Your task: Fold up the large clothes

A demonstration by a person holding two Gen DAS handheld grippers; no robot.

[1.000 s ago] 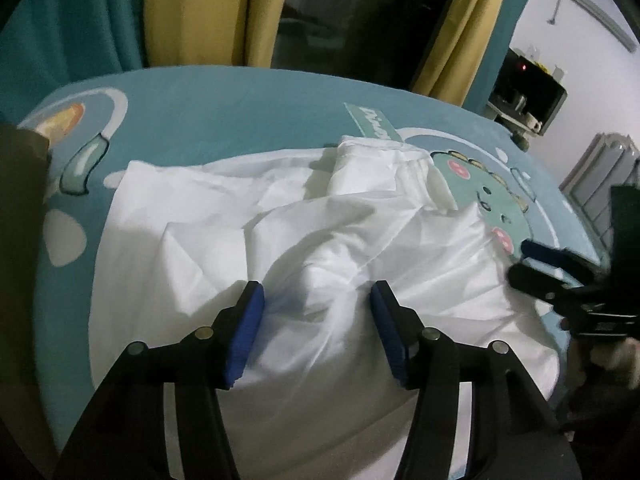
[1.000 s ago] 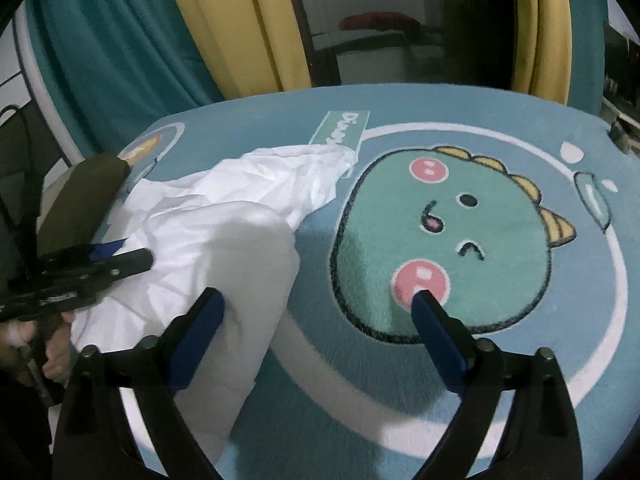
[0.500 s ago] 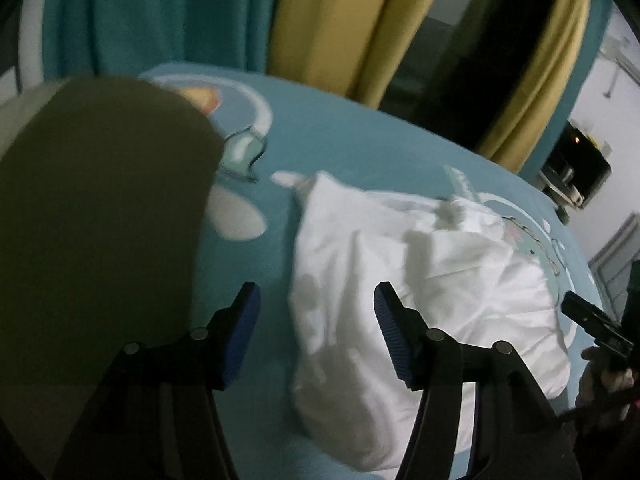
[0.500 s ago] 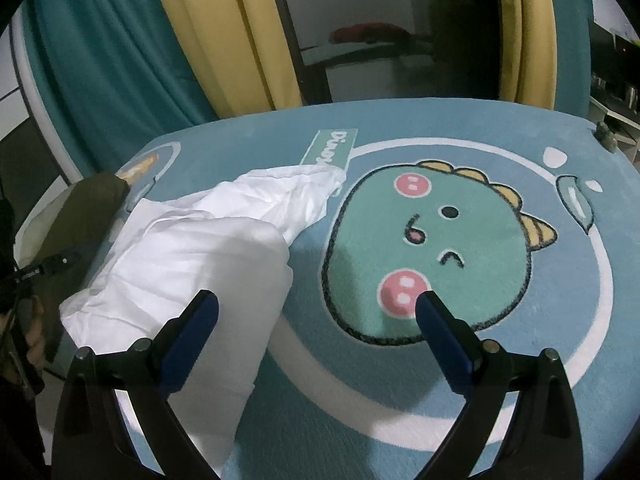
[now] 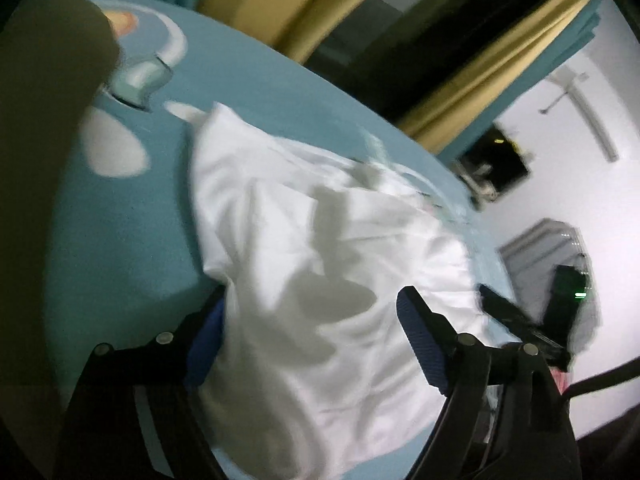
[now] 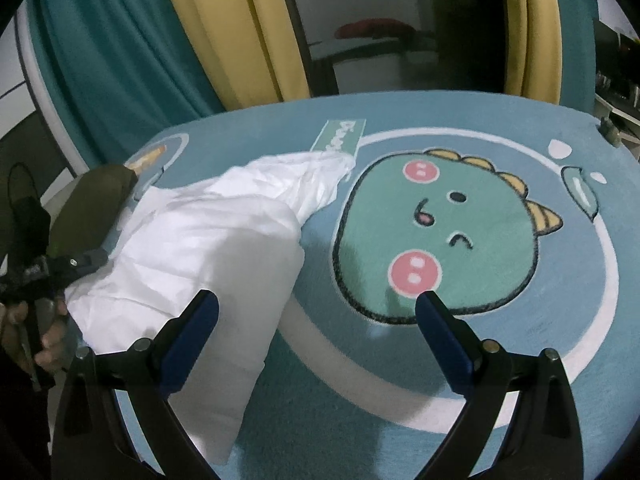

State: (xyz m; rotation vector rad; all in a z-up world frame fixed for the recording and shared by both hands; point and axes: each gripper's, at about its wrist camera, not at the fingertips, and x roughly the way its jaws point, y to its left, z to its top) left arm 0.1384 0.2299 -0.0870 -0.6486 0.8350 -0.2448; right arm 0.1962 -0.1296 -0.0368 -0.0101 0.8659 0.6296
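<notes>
We are mid-fold: the crumpled white cotton garment lies bunched on the teal dinosaur-print rug, our left gripper opening astride its blurred, seemingly ungripped edge, our right gripper released and empty, so next we must pinch a hem.

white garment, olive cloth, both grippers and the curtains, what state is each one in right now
white fabric garment: crumpled in a loose heap on the blue dinosaur-print mat, not folded flat
left gripper: jaws opening, garment between the blue pads, not pinched
right gripper: open, nothing held
olive-green cloth: lying beside the garment
yellow and teal curtains: drawn aside
</notes>
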